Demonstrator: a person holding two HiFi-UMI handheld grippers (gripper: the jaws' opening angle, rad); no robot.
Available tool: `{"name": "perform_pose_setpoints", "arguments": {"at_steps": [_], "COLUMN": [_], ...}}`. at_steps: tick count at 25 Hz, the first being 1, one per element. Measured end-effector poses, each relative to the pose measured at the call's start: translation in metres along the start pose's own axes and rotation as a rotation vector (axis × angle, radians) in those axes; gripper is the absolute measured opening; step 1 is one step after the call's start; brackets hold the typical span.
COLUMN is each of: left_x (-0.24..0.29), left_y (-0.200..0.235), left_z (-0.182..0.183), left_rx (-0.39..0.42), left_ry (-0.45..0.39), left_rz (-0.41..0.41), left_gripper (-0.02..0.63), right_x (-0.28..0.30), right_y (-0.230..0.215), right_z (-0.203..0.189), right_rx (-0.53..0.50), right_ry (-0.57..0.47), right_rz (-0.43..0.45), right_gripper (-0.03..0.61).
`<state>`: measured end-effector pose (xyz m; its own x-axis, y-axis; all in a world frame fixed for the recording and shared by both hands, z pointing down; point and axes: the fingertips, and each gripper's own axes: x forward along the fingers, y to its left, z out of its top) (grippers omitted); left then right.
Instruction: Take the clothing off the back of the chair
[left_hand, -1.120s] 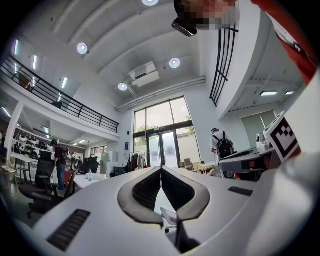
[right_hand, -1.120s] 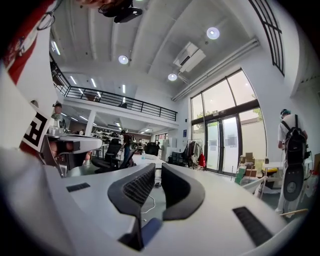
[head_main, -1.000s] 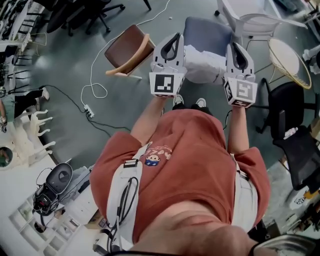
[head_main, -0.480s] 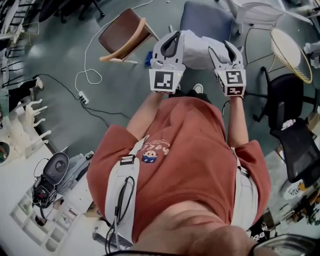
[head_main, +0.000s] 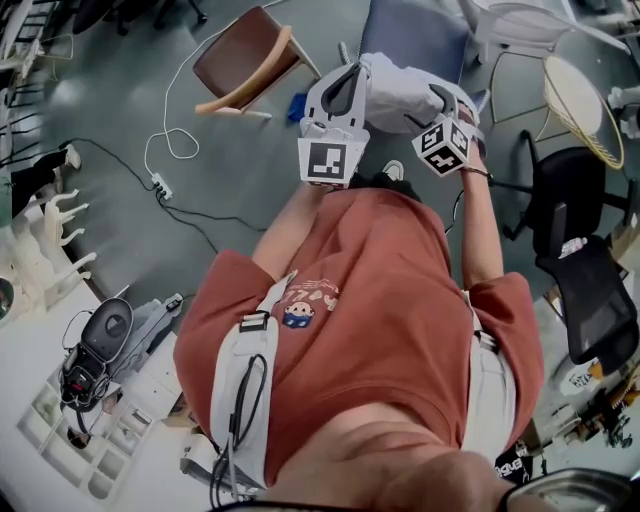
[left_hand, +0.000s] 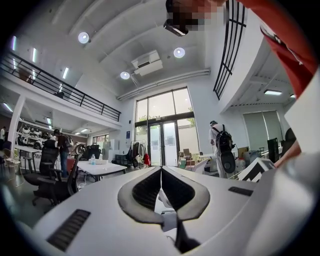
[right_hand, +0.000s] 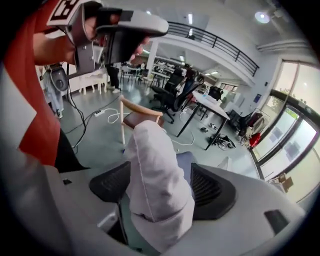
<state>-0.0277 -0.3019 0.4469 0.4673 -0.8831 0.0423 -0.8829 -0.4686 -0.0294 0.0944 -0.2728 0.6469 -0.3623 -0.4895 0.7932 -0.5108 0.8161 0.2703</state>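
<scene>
A white garment (head_main: 398, 88) hangs over the back of a blue-grey chair (head_main: 415, 30) just ahead of the person. My right gripper (head_main: 452, 108) tilts down onto it. In the right gripper view its jaws are opening wide, and the cloth-covered chair back (right_hand: 157, 185) stands up between the two pads. My left gripper (head_main: 345, 75) hovers level beside the garment's left edge. Its jaws meet in a closed line (left_hand: 161, 170) with nothing between them. The left gripper (right_hand: 120, 30) also shows at the top of the right gripper view.
A brown wooden chair (head_main: 240, 65) stands to the left, with a small blue item (head_main: 297, 105) on the floor nearby. A white cable runs to a power strip (head_main: 160, 185). Black office chairs (head_main: 590, 290) and a round wicker-rimmed piece (head_main: 580, 105) crowd the right side.
My right gripper has dropped and tipped downward, and its jaws have spread from nearly closed to wide around the garment. The left gripper sank a little.
</scene>
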Motion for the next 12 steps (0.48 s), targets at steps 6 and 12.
{"name": "perform_pose_setpoints", "arguments": {"at_steps": [6,12], "left_x": [-0.001,0.000], "left_y": [0.003,0.010], "left_z": [-0.005,-0.008], "left_rx": [0.002,0.000], "left_ry": [-0.003,0.030], "left_rz": [0.009,0.013], "left_gripper": [0.018,0.018], "right_x": [0.043,0.074], "right_y": [0.007,0.009], "right_z": [-0.021,-0.042], "right_rx": [-0.203,-0.297], "right_ry": [0.149,0.212], "right_rz": [0.042,-0.022], "right_gripper": [0.357,0.357]}}
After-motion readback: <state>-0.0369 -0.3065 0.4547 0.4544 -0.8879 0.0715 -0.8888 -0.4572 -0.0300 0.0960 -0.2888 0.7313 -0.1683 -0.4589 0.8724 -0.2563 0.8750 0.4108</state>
